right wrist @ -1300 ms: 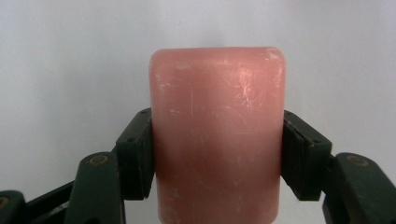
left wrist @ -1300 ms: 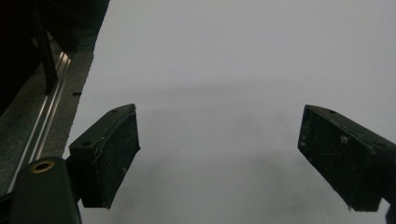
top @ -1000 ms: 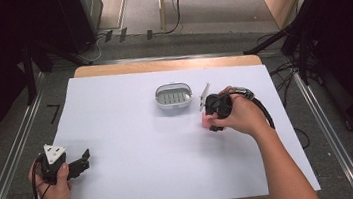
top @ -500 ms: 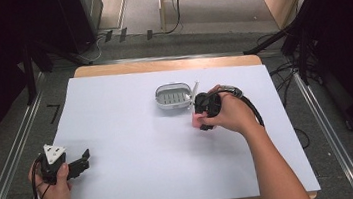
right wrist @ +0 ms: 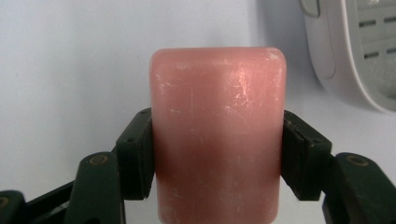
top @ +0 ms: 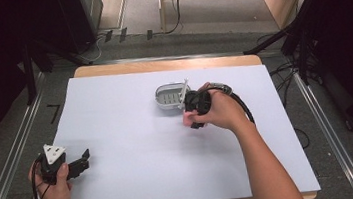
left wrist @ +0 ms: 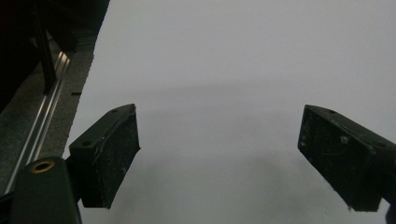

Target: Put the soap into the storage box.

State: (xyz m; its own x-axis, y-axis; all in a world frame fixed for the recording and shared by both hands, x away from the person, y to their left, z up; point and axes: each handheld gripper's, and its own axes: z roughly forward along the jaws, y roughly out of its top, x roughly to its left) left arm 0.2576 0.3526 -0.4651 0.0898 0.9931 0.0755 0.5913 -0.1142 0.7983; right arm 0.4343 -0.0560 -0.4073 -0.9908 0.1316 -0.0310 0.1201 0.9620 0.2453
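Note:
A pink bar of soap [right wrist: 217, 116] stands upright between the black jaws of my right gripper [right wrist: 217, 154], which is shut on its two sides. In the high view my right gripper [top: 193, 111] is wrapped by the person's hand, just right of a white oval soap dish [top: 168, 98] with a slotted floor and a raised lid [top: 183, 89]. The dish's rim [right wrist: 345, 79] shows at the upper right of the right gripper view. My left gripper [top: 84, 163] rests open near the table's front left corner, with nothing but white surface between its jaws [left wrist: 218, 121].
A white sheet [top: 134, 139] covers the wooden table. The sheet's left edge and a metal rail [left wrist: 42, 126] lie close to my left gripper. Cables [top: 243, 107] trail from the right hand across the right side of the table.
My right gripper has carried the pink soap leftward, from the dish's right side to right beside its lid. The left gripper has stayed put.

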